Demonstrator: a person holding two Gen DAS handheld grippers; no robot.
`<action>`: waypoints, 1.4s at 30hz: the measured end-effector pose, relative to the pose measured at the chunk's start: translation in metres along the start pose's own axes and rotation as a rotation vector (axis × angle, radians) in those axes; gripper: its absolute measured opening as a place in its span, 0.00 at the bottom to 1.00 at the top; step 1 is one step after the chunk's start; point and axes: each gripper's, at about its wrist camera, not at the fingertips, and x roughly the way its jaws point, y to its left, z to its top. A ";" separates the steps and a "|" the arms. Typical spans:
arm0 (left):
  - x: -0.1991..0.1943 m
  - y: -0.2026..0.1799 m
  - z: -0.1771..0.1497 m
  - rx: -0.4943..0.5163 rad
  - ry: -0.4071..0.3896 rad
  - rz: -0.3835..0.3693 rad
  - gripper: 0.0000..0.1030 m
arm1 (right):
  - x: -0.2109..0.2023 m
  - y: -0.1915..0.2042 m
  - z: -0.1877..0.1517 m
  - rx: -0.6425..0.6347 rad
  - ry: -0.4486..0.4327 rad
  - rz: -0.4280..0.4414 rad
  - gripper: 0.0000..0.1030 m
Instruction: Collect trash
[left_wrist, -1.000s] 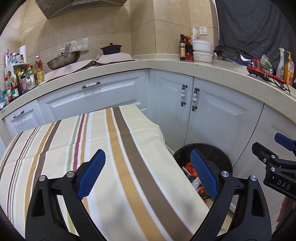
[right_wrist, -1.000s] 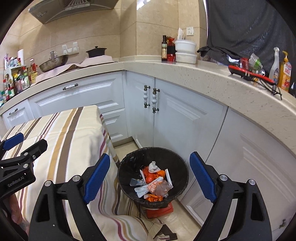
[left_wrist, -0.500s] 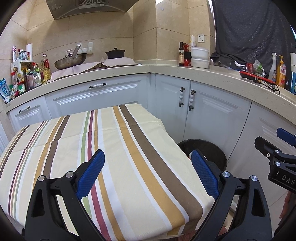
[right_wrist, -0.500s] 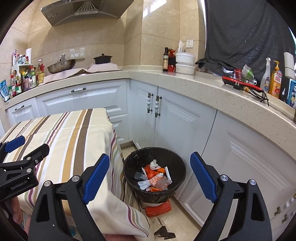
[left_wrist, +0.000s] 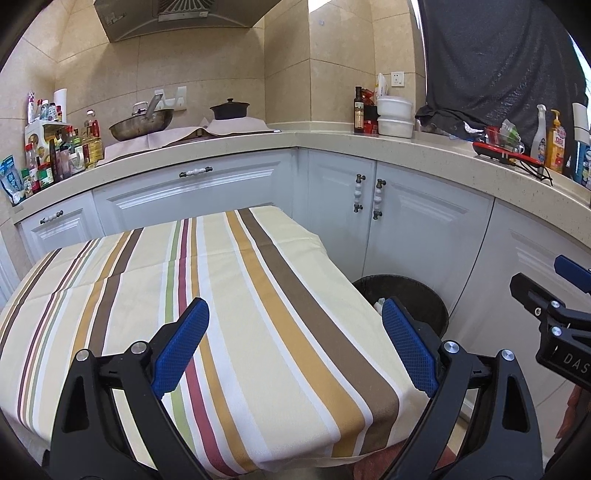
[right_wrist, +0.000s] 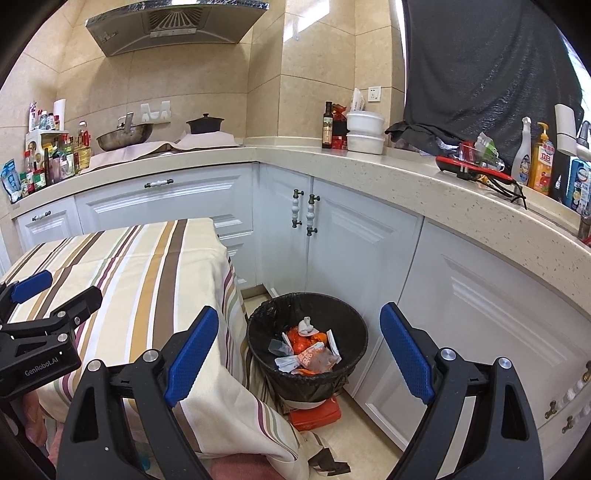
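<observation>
Jaws of both the left gripper (left_wrist: 291, 347) and right gripper (right_wrist: 301, 350) stand wide, holding nothing. Left hovers over the striped bench (left_wrist: 236, 280); right over the bin (right_wrist: 255, 328) on the floor off the bench's right edge. Only the right view shows its trash (right_wrist: 308, 350).

A table (left_wrist: 229, 295) fills the centre of the left wrist view, covered by a striped tablecloth (left_wrist: 288, 332) that hangs over its edges. At lower centre of the right wrist view, a black trash bin (right_wrist: 308, 384) stands on the tiled floor (right_wrist: 365, 443)
</observation>
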 end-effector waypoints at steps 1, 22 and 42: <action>0.000 0.000 0.000 0.000 0.003 -0.001 0.90 | -0.001 -0.001 0.000 0.004 -0.002 -0.001 0.84; 0.000 -0.002 -0.005 0.000 0.010 0.000 0.90 | -0.004 -0.009 -0.002 0.021 -0.010 -0.014 0.84; 0.000 -0.002 -0.004 0.001 0.015 -0.006 0.90 | -0.004 -0.009 -0.002 0.021 -0.005 -0.012 0.84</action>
